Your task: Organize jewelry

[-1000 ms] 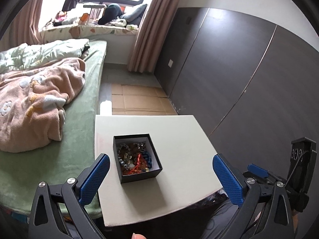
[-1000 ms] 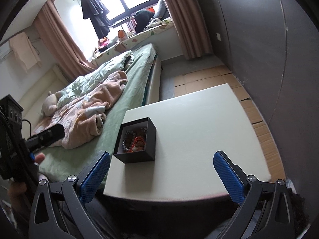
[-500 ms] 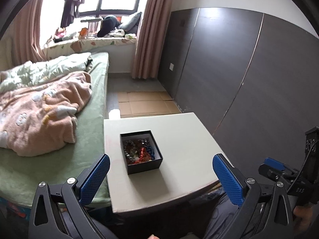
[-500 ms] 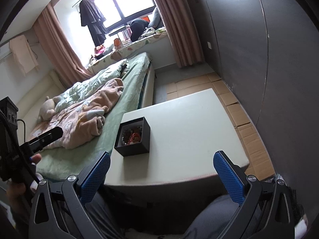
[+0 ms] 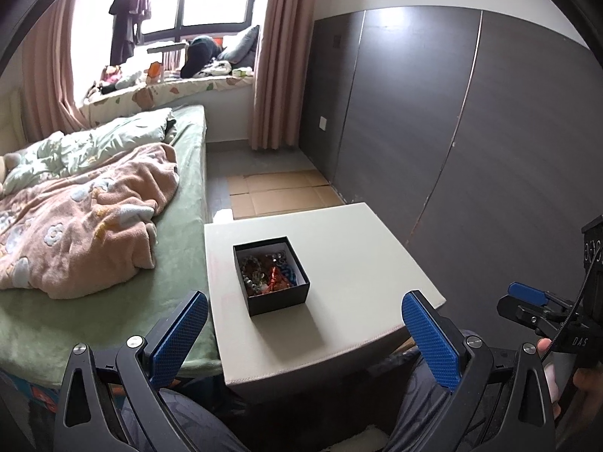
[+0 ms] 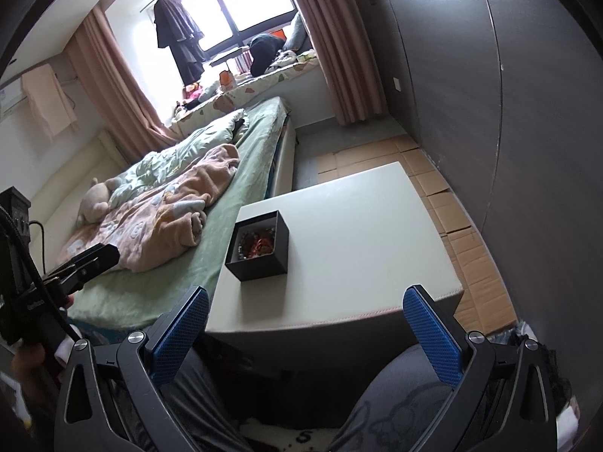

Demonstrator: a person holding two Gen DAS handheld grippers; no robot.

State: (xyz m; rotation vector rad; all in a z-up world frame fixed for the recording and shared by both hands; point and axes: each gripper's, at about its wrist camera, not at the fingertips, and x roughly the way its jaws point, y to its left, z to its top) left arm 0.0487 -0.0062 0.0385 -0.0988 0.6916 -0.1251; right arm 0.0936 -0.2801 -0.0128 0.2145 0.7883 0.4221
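Table (image 5: 339, 263) w/ black box (image 5: 270, 275); jewelry (image 5: 265, 273) jumbled, indistinct. Left gripper (image 5: 301, 333), right gripper (image 6: 307, 329): wide apart, empty.

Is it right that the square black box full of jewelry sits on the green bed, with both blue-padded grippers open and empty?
Not quite. The square black box sits on the white table, beside the green bed, as the left wrist view shows. The rest holds: the left gripper and right gripper are both open and empty.
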